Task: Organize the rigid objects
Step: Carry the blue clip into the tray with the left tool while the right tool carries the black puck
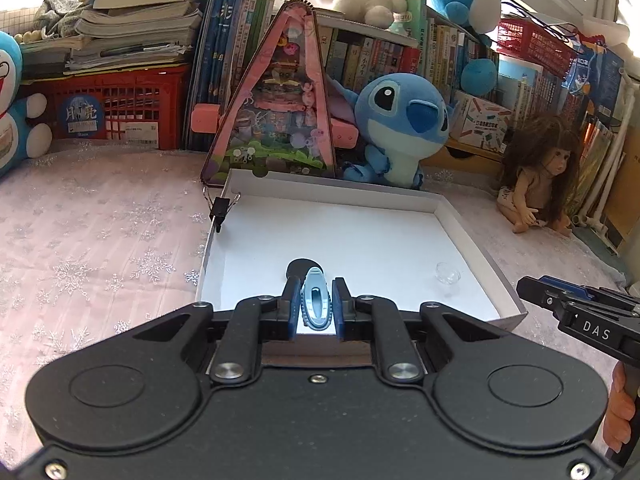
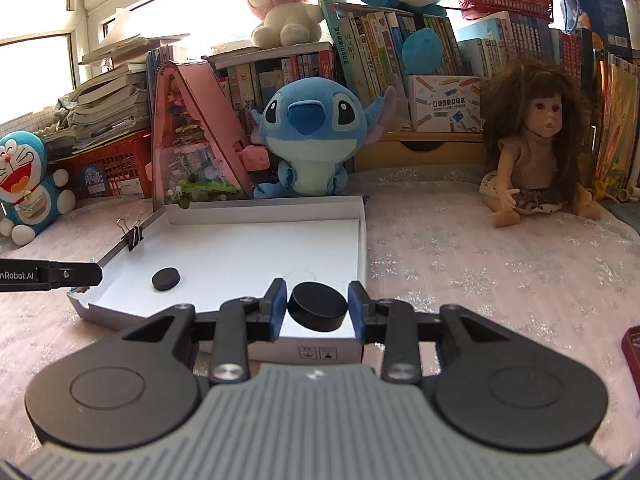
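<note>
Left tool (image 1: 316,304) clenched on a small blue-grey oval clip (image 1: 316,305), held upright between the pads above the near edge of the white tray (image 1: 460,216). Right tool (image 2: 318,306) grasping a black disc (image 2: 317,306), pads pressed on both its sides, over the tray's near right corner. In the tray: a second black disc (image 2: 166,279) lying flat near the left wall, a clear round piece (image 1: 448,274) towards the right. A black binder clip (image 2: 134,232) is clamped on the tray's left wall, far end. Tray sits on a pale pink snowflake cloth (image 2: 480,264). Far side: blue plush (image 2: 312,136) just behind the tray, doll (image 2: 536,148) seated far right, books (image 2: 400,40) behind.
</note>
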A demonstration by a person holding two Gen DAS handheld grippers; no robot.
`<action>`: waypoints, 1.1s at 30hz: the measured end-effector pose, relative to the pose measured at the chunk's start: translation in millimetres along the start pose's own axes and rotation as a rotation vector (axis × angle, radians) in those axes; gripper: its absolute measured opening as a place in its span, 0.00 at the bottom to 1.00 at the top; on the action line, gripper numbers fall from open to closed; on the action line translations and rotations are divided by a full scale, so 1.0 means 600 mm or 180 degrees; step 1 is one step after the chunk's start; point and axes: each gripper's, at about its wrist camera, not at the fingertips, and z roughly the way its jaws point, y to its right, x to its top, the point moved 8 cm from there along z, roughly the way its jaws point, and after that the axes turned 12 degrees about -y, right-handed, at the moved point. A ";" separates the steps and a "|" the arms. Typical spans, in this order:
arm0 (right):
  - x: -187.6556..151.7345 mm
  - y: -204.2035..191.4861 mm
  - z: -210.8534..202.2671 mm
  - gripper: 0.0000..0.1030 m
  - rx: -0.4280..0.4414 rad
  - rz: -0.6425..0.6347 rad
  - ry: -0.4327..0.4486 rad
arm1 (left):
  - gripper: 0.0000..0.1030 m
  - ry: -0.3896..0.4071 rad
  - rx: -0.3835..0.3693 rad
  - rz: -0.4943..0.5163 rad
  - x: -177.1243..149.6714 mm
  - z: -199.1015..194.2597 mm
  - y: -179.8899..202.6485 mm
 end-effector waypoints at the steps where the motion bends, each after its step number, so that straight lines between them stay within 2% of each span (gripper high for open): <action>1: 0.004 0.000 0.006 0.37 -0.0006 0.0005 -0.0002 | 0.15 -0.0021 -0.0008 -0.0041 0.005 0.008 -0.005; 7: 0.018 -0.005 0.046 0.37 0.0047 0.0075 -0.0111 | 0.15 -0.0111 0.0052 -0.0160 0.018 0.048 -0.026; 16: 0.020 -0.030 0.093 0.37 -0.0030 -0.0084 -0.0231 | 0.15 -0.0228 0.0184 -0.0179 0.023 0.103 -0.035; 33: 0.006 -0.036 0.143 0.37 -0.0179 -0.0128 -0.0411 | 0.15 -0.0267 0.0389 -0.0081 0.016 0.142 -0.032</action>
